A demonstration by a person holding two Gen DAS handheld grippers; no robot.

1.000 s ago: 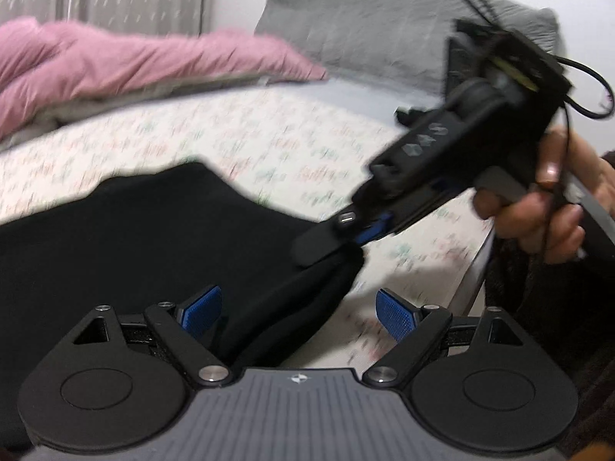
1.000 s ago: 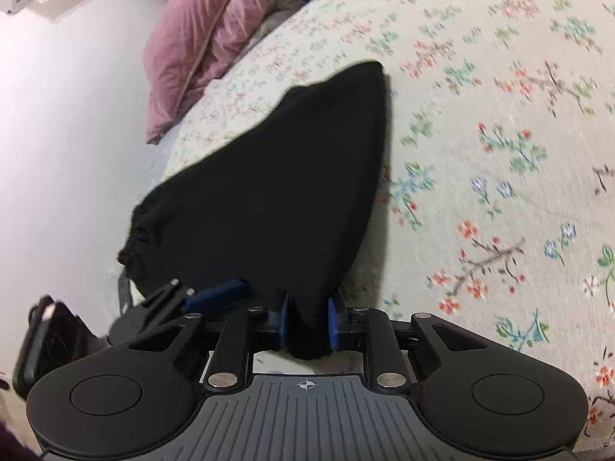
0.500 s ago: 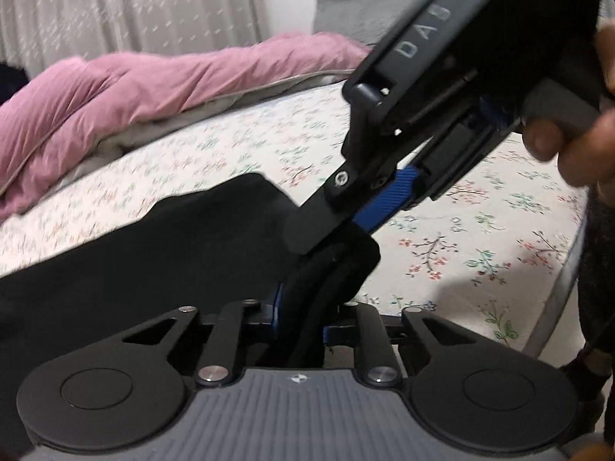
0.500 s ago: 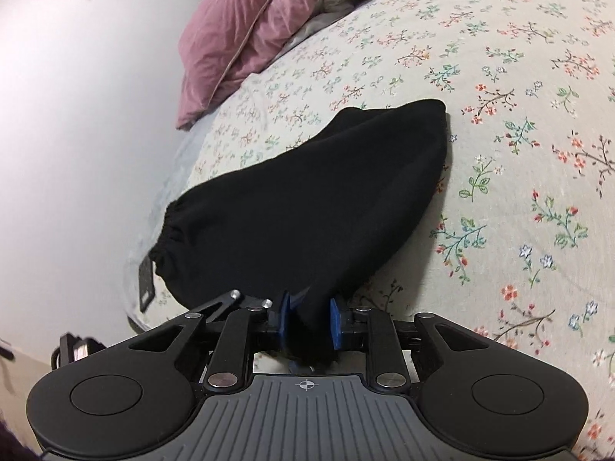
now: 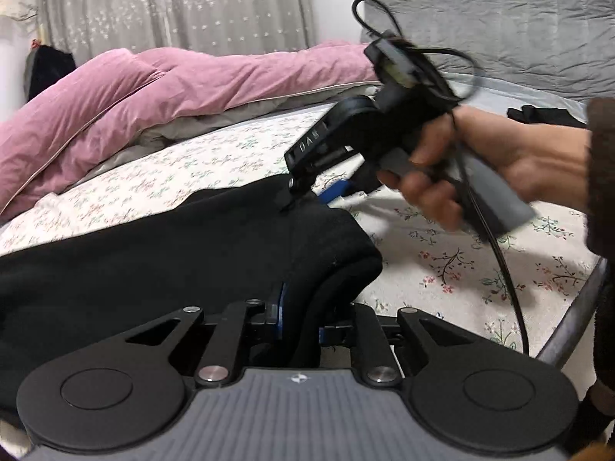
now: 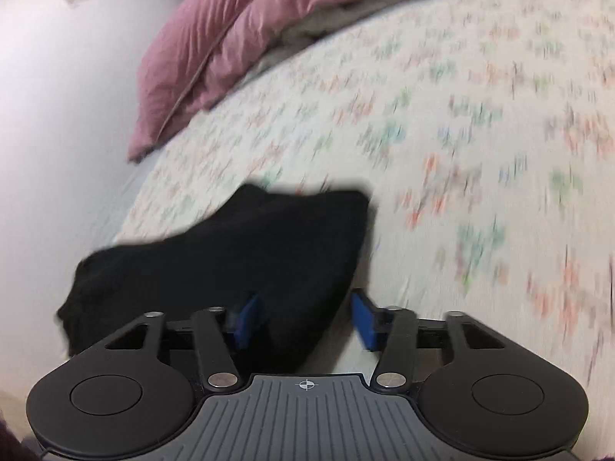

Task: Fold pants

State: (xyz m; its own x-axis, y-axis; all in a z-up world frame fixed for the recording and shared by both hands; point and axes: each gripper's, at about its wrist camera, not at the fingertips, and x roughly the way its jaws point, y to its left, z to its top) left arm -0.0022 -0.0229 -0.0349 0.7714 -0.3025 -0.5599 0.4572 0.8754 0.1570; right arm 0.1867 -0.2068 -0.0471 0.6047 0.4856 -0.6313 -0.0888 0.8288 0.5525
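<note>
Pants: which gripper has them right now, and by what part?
Left gripper is shut on the black pants, pinching a bunched folded end at the near corner. Right gripper has its jaws open, fabric lying loose between them.

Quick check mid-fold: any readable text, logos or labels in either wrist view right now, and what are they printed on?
"DAB": white letters on the black body of the right gripper, seen in the left wrist view; somewhat blurred.
Small emblems on each camera's own gripper base carry no letters.
Nothing readable on the pants or bed sheet.
</note>
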